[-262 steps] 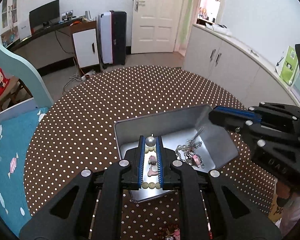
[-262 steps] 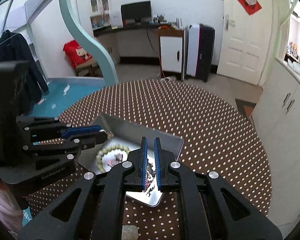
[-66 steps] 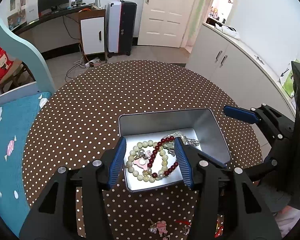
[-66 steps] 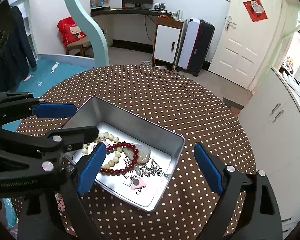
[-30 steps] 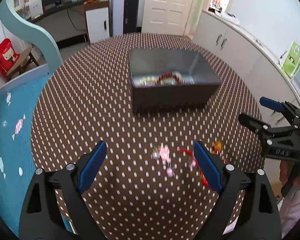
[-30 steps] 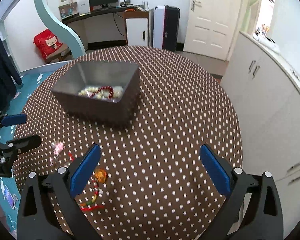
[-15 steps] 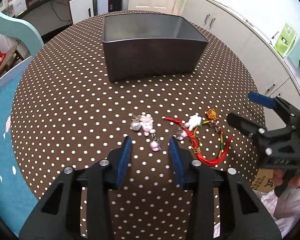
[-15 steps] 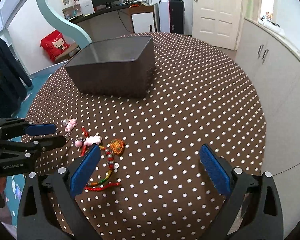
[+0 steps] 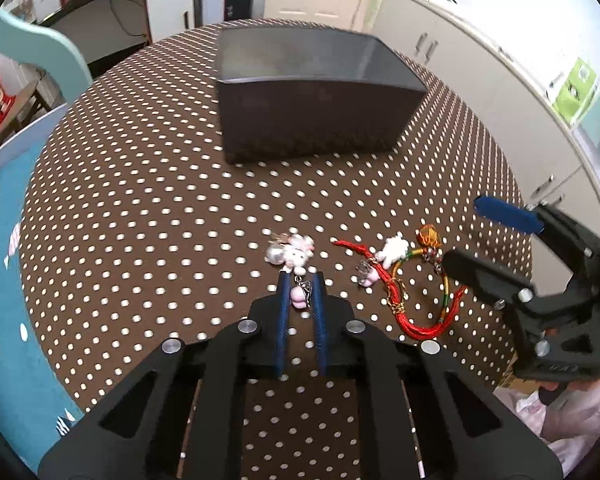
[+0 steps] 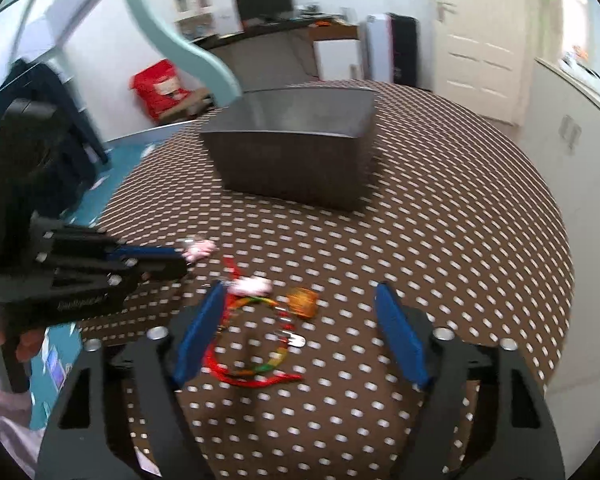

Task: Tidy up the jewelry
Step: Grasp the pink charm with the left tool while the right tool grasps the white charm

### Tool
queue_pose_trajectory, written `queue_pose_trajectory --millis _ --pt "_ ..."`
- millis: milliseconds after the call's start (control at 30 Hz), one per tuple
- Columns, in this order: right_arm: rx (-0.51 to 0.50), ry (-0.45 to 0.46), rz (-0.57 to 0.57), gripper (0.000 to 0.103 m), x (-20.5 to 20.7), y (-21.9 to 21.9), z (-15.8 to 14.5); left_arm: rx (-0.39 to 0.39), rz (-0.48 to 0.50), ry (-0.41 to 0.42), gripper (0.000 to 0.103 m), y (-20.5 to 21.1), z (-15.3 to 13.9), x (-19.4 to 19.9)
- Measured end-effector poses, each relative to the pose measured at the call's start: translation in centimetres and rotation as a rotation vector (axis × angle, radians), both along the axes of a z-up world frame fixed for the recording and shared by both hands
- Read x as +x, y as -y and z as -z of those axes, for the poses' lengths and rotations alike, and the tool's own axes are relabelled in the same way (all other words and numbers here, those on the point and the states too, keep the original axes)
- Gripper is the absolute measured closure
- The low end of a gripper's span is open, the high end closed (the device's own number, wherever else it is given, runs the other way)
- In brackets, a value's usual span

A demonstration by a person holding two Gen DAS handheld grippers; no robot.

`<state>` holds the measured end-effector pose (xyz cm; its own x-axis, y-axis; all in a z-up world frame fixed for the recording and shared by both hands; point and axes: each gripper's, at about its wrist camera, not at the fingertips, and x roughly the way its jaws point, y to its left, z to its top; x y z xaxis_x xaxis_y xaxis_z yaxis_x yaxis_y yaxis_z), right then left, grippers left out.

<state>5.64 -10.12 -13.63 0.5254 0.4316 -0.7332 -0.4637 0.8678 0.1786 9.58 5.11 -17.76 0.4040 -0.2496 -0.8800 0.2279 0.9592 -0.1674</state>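
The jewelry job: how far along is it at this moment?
Nothing can be confirmed as done: the inside of the metal box is hidden from both views. In hand: the left gripper is shut on the pink cat charm. The right gripper is closing over the red cord bracelet, pads not yet on it. Left: both pieces lie on the dotted tablecloth, outside the box.

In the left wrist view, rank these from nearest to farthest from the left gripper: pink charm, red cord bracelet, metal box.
1. Pink charm, at the left gripper, its lower end between the fingertips.
2. Red cord bracelet, to the right on the tablecloth.
3. Metal box, far side, straight ahead.
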Motion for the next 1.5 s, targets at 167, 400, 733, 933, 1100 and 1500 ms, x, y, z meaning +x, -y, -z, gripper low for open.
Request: queue_pose_trajectory --millis 167,400,733,933,1100,1500 --pt "-0.064 0.01 -0.093 0.045 0.0 -3.3 0.3 -0.062 -0.027 0.003 0.092 -2.1 -0.7 -0.5" --pt "-0.112 -0.031 -0.112 0.06 1.1 -5.1 1.7 -0.078 -0.036 0.004 0.092 -3.4 -0.1 -1.2" --pt "-0.127 -0.027 -0.095 0.08 0.9 -5.3 2.3 -0.084 -0.029 -0.003 0.092 -3.3 0.4 -0.9" --pt "-0.115 -0.026 -0.096 0.089 0.7 -5.0 1.8 -0.087 -0.027 0.001 0.092 -3.3 0.3 -0.9" --pt "-0.123 -0.028 -0.098 0.087 0.6 -4.9 1.7 -0.083 -0.034 0.007 0.092 -3.5 0.1 -1.0" --pt "-0.18 0.001 -0.134 0.078 0.8 -6.2 2.3 -0.088 -0.043 0.005 0.091 -4.6 0.2 -1.2"
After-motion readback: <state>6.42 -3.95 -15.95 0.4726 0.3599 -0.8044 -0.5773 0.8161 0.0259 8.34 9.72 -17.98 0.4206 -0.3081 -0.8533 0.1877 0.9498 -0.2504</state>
